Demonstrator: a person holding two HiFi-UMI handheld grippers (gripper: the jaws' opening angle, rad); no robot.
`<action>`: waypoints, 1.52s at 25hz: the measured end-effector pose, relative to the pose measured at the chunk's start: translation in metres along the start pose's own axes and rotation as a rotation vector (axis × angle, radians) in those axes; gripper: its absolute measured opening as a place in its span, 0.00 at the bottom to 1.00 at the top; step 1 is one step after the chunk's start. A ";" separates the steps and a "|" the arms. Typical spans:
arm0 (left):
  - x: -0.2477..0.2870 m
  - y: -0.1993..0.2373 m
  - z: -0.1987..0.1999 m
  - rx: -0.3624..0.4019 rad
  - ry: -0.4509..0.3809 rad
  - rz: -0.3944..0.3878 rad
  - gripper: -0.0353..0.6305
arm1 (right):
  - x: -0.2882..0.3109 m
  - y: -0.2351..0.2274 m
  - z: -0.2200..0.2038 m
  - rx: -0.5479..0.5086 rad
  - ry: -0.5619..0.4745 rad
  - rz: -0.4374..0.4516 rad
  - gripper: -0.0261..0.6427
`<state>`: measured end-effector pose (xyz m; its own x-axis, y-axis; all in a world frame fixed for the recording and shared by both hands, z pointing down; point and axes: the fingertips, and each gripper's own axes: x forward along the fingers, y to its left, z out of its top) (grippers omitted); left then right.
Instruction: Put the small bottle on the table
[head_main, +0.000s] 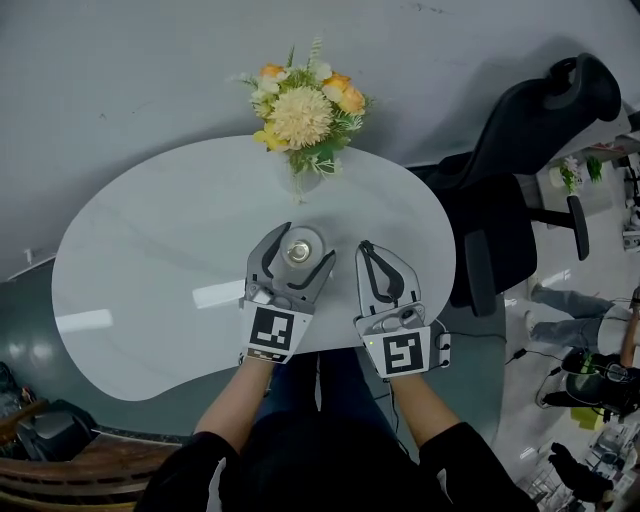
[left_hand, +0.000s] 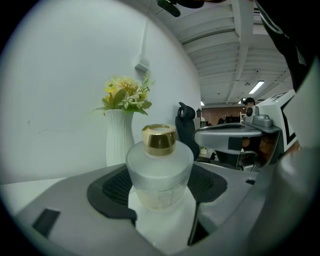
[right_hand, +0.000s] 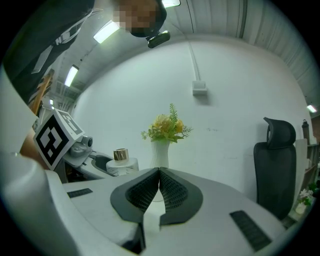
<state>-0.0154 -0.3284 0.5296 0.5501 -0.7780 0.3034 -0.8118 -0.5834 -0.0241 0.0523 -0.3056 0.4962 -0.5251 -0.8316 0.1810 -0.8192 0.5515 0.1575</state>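
The small bottle (head_main: 300, 250) is frosted glass with a gold cap. It stands upright between the jaws of my left gripper (head_main: 309, 242), near the middle of the white table (head_main: 150, 270). In the left gripper view the bottle (left_hand: 159, 172) fills the gap of the left gripper (left_hand: 161, 184), and both dark pads (left_hand: 114, 186) lie against its sides. I cannot tell whether its base rests on the tabletop or hangs just above it. My right gripper (head_main: 365, 248) lies just to the right, its jaws together with nothing in them; its own view shows the right gripper (right_hand: 159, 172) with its pads meeting.
A white vase of yellow and orange flowers (head_main: 305, 115) stands just beyond the bottle at the table's far edge. A black office chair (head_main: 520, 170) is at the right of the table. The grey wall runs behind.
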 end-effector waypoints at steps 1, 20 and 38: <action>0.003 0.000 -0.004 -0.002 0.007 -0.001 0.55 | 0.002 0.000 -0.005 0.005 0.015 0.000 0.07; 0.041 0.000 -0.080 0.009 0.166 -0.024 0.55 | 0.031 0.003 -0.066 0.059 0.125 -0.006 0.07; 0.054 -0.003 -0.106 0.047 0.244 -0.028 0.55 | 0.033 0.004 -0.089 0.089 0.165 -0.007 0.07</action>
<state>-0.0041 -0.3438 0.6470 0.5037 -0.6857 0.5255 -0.7839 -0.6184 -0.0555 0.0518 -0.3253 0.5890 -0.4800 -0.8095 0.3381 -0.8440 0.5313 0.0737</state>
